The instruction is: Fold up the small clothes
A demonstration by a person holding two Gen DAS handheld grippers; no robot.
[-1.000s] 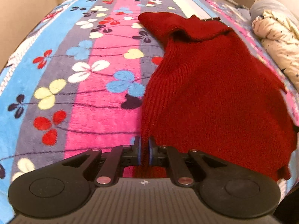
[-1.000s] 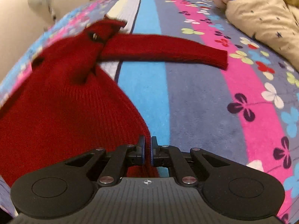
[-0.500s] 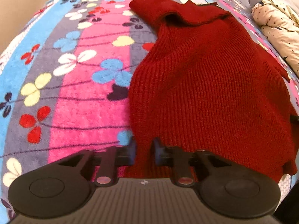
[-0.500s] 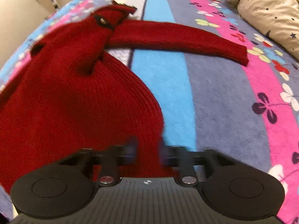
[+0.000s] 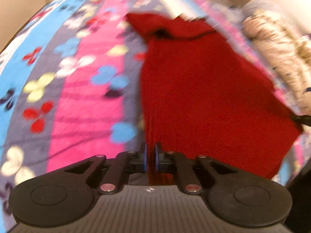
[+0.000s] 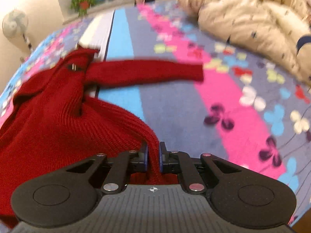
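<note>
My left gripper (image 5: 150,156) is clamped on the near hem of a dark red knit sweater (image 5: 204,89), its blue-edged pads pinching a thin ridge of the ribbed fabric at the garment's left corner; those jaws have just been closing, with the knit between them. My right gripper (image 6: 154,158) grips the opposite hem corner, where a thicker roll of the same sweater passes between the pads and bunches up just in front of them; its jaws too have just been closing on the cloth.

The sweater lies on a striped fleece blanket (image 6: 175,120) patterned with clover-like flowers in pink, blue, grey and white, which covers the bed. From the hem in my grippers the body of the sweater spreads away toward the far end of the blanket, where the collar is crumpled into a dark fold. One sleeve (image 6: 147,72) stretches out flat from the shoulder across the blue and grey stripes, its cuff resting at the edge of a pink stripe, well away from my right gripper. The left wrist view is blurred.

Beyond the sleeve, at the far right side of the blanket, lies a heap of cream bedding (image 6: 243,17) with small dark marks. Past the blanket's far left corner stand a white fan (image 6: 14,24) and a potted plant (image 6: 83,1) against a pale wall.
</note>
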